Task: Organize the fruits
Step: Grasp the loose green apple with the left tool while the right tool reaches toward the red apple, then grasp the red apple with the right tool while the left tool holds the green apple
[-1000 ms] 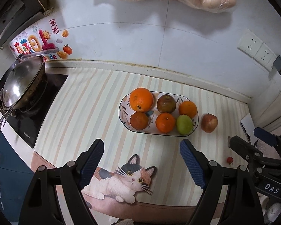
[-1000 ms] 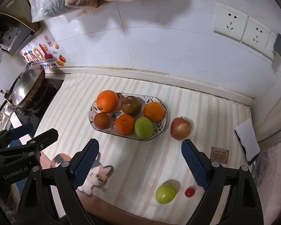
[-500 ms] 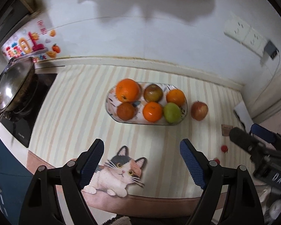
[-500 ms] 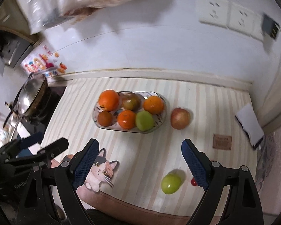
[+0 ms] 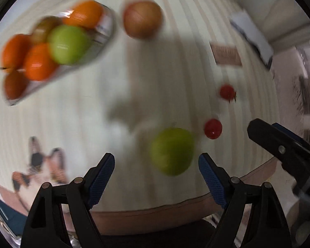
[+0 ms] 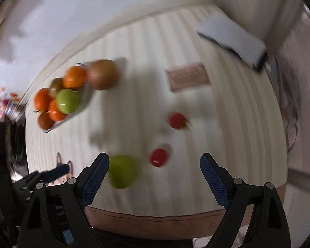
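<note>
Both tongs are dropping from the earlier high view, spread and empty. Left tongs are nearing the loose green apple, at 5 o'clock from the fruit bowl; right tongs are alongside.

Your left gripper hovers with its fingers spread wide above a loose green apple on the striped mat. Two small red fruits lie just beside it, a reddish apple rests near the filled fruit dish, and the whole view is motion-blurred.
</note>
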Action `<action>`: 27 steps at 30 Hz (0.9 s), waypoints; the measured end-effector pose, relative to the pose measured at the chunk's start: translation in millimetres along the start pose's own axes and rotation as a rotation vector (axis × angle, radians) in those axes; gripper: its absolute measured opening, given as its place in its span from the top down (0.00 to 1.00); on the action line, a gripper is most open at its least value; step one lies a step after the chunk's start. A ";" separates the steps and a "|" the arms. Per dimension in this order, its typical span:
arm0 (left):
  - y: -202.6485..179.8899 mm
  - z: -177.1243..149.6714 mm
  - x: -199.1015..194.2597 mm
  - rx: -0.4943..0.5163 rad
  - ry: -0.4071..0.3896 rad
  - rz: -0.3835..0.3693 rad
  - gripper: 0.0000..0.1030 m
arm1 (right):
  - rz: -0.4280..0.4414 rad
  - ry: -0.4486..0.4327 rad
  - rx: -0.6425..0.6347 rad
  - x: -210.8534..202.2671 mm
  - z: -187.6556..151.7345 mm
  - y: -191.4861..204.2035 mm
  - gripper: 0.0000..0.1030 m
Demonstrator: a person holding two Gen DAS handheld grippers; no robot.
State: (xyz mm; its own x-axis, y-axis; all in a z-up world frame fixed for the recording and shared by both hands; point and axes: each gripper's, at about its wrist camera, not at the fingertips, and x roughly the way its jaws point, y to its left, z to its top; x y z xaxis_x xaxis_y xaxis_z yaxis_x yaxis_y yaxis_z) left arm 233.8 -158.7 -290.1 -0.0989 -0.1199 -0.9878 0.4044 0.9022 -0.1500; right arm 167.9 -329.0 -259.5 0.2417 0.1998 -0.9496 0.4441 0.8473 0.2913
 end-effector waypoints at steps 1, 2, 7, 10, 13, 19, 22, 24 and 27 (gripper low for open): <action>-6.9 2.7 11.7 0.014 0.017 0.012 0.20 | 0.001 0.011 0.019 5.6 -1.2 -9.1 0.11; -13.2 5.0 21.0 0.031 0.028 0.022 0.23 | 0.003 0.016 0.030 9.2 -1.9 -14.4 0.11; -18.3 4.5 31.8 0.038 0.000 0.065 0.50 | 0.011 0.021 0.046 15.8 4.1 -25.7 0.11; 1.8 3.7 21.7 -0.007 -0.024 0.082 0.50 | 0.040 0.008 0.024 12.7 19.1 -14.2 0.11; 38.6 2.2 7.7 -0.091 -0.049 0.105 0.50 | 0.094 0.002 -0.015 16.4 41.1 9.8 0.11; 122.8 -9.0 -6.4 -0.314 -0.066 0.158 0.50 | 0.189 -0.007 -0.078 46.7 99.9 72.4 0.11; 150.1 -14.3 -7.0 -0.400 -0.067 0.151 0.50 | 0.199 0.024 -0.079 69.7 125.2 97.8 0.11; 161.2 -16.3 -6.8 -0.437 -0.068 0.142 0.50 | 0.190 0.052 -0.076 87.6 138.4 111.0 0.14; 180.0 -18.2 -4.7 -0.481 -0.059 0.114 0.50 | 0.192 0.082 -0.070 107.2 147.9 120.5 0.30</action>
State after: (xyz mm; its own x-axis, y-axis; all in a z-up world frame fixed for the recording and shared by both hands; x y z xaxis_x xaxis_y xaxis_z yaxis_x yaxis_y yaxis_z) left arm 290.4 11.8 -311.7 -0.0209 -0.0205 -0.9996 -0.0569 0.9982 -0.0192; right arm 374.9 -278.3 -309.0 0.2441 0.3978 -0.8844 0.3345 0.8215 0.4618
